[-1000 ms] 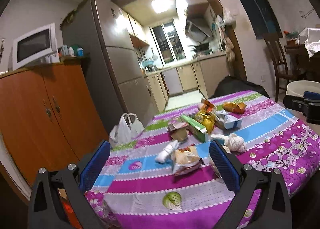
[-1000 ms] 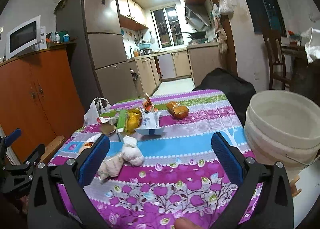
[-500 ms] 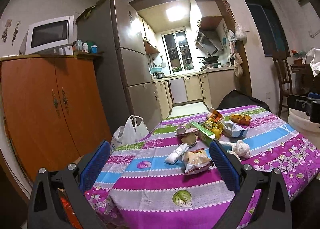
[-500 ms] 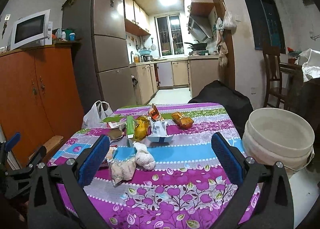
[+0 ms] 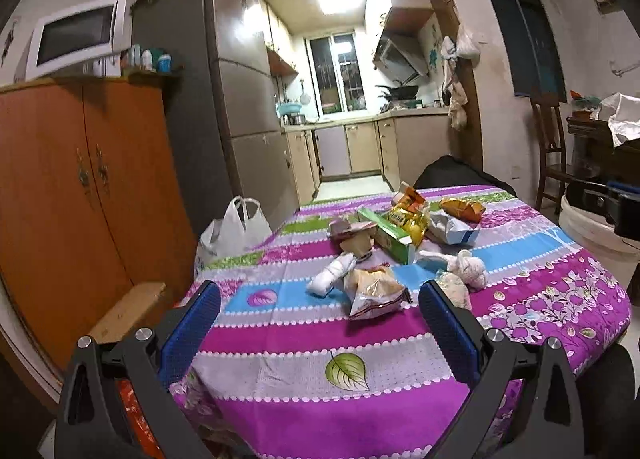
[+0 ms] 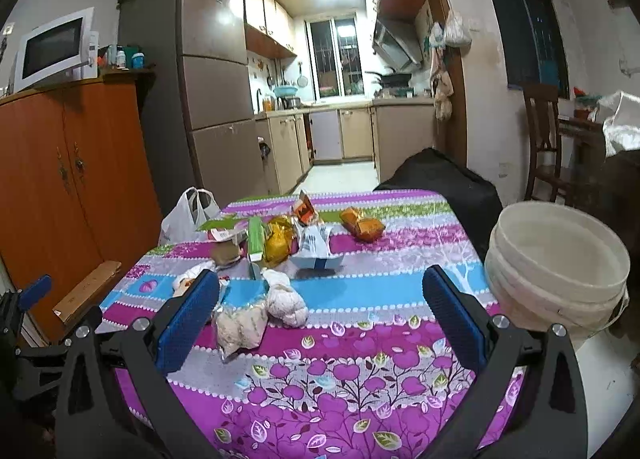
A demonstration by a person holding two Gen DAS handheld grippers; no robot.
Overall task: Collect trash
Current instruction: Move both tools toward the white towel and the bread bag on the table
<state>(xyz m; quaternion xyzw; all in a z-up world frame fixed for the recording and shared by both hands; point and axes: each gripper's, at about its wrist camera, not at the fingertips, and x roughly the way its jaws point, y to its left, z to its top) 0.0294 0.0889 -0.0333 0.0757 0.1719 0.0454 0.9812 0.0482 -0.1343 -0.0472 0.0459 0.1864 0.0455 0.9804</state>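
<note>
Trash lies scattered on a table with a purple patterned cloth (image 5: 312,347): a clear snack bag (image 5: 374,291), a white paper roll (image 5: 332,279), a green box (image 5: 386,235), yellow wrappers (image 5: 408,217), an orange packet (image 6: 362,225), a white carton (image 6: 316,251) and crumpled tissue (image 6: 286,303). A white bucket (image 6: 560,271) stands right of the table. My left gripper (image 5: 320,327) is open and empty at the near edge. My right gripper (image 6: 320,319) is open and empty, above the table's near right part.
A white plastic bag (image 5: 234,231) sits left of the table beside an orange cabinet (image 5: 80,187). A black bag (image 6: 444,179) lies beyond the table. A wooden chair (image 6: 544,143) stands at the right. The kitchen opens behind.
Both grippers have pulled back and lowered a little, so the table and trash look farther off. Both stay open and empty.
</note>
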